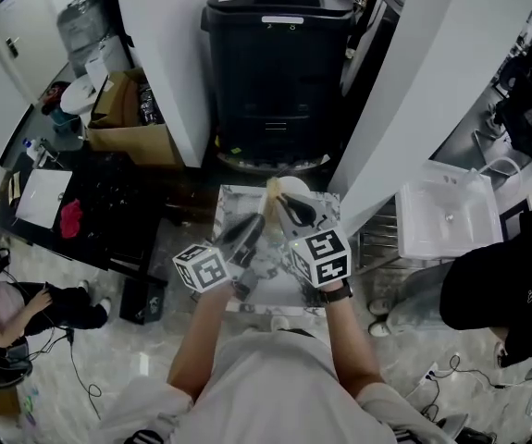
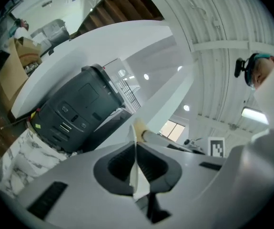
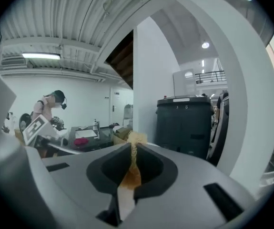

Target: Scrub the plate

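A room is seen from above. A pale marbled floor [image 1: 136, 368] is spread across the lower part, and loose cables [image 1: 80, 377] are trailed over it. A large black bin [image 1: 279, 63] is set at the far side, between a slanted white wall panel [image 1: 164, 54] on the left and a second white panel [image 1: 432, 91] on the right. Just in front of the bin, a small marble-patterned table [image 1: 233, 202] is placed. To the left, an open cardboard box [image 1: 127, 118] is set beside a dark table [image 1: 108, 202], on which a white sheet [image 1: 43, 197] and a red cloth [image 1: 71, 218] are laid. A white basin [image 1: 446, 220] is seen to the right. In the right gripper view, a ribbed white ceiling [image 3: 55, 13] is lit by a strip light [image 3: 40, 56].
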A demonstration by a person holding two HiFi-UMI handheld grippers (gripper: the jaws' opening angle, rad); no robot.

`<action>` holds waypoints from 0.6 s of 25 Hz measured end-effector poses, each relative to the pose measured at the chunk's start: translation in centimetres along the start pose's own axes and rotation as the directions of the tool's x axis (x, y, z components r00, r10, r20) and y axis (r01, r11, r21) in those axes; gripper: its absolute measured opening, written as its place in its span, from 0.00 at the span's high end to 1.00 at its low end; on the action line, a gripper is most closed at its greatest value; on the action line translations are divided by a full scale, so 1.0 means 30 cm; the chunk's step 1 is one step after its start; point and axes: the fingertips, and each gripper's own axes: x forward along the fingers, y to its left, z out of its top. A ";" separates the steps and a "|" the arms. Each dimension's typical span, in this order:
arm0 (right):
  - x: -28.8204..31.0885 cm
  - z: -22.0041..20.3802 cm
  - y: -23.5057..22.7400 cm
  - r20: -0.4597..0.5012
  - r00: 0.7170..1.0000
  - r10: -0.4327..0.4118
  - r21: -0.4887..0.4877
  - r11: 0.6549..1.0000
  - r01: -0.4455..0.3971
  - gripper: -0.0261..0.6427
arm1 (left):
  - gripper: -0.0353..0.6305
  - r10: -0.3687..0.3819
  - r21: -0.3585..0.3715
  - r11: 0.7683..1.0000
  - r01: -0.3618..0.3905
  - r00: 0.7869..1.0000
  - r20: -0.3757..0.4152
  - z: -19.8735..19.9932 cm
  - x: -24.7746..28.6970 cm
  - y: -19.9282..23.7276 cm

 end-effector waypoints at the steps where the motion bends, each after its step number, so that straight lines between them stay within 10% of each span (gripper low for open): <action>1: -0.001 0.001 -0.036 0.000 1.000 -0.030 0.001 1.000 0.030 0.91 | 0.92 -0.011 -0.032 0.999 0.011 1.000 0.007 -0.017 -0.007 0.000; 7: -0.034 -0.139 -0.201 -0.094 0.985 -0.143 0.078 0.986 0.150 0.91 | 0.92 -0.001 -0.085 0.996 0.006 0.999 0.052 0.018 -0.053 0.031; 15: 0.023 -0.108 0.103 -0.063 0.998 -0.006 0.005 1.000 0.007 0.91 | 0.92 0.053 -0.024 0.998 -0.052 0.998 0.029 0.036 -0.024 0.086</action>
